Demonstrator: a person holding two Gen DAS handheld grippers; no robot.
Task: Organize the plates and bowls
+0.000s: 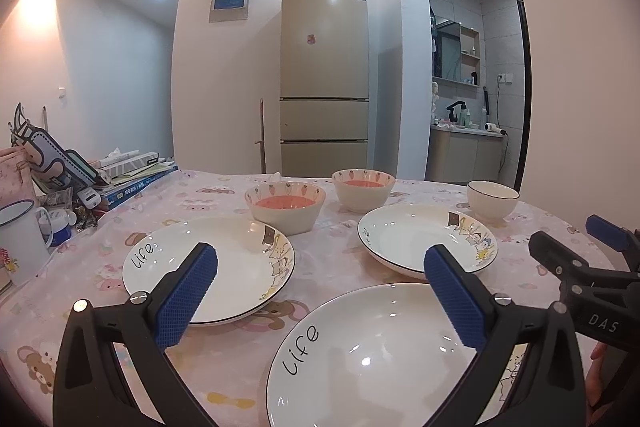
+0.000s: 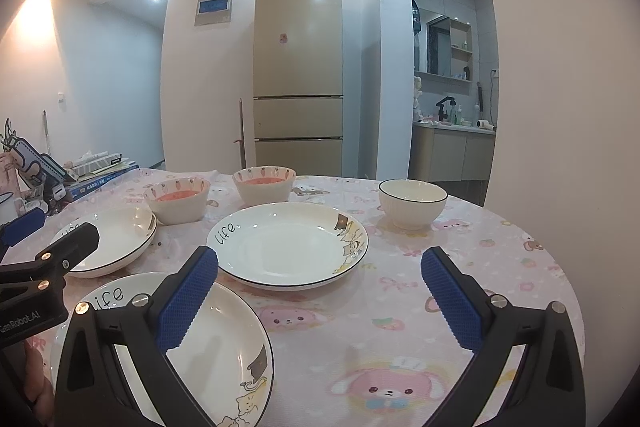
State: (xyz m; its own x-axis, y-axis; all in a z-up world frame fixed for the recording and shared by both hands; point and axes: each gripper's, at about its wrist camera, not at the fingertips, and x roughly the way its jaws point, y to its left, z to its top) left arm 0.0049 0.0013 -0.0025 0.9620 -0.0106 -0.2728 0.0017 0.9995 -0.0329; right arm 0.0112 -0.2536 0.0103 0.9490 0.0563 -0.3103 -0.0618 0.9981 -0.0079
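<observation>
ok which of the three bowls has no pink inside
The plain white bowl with the thin dark rim, standing alone at the far right. The two carrot-print bowls to its left are both pink inside.

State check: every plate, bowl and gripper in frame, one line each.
left gripper: open, empty, above the table
right gripper: open, empty
near plate: upright, empty, unstacked
left plate: upright, empty, unstacked
right plate: upright, empty, unstacked
two carrot bowls: upright, pink inside, apart
white bowl: upright, looks empty

three white "life" plates [image 1: 208, 267] and three bowls [image 1: 286, 205] sit upright, separate, on the pink tablecloth.
</observation>
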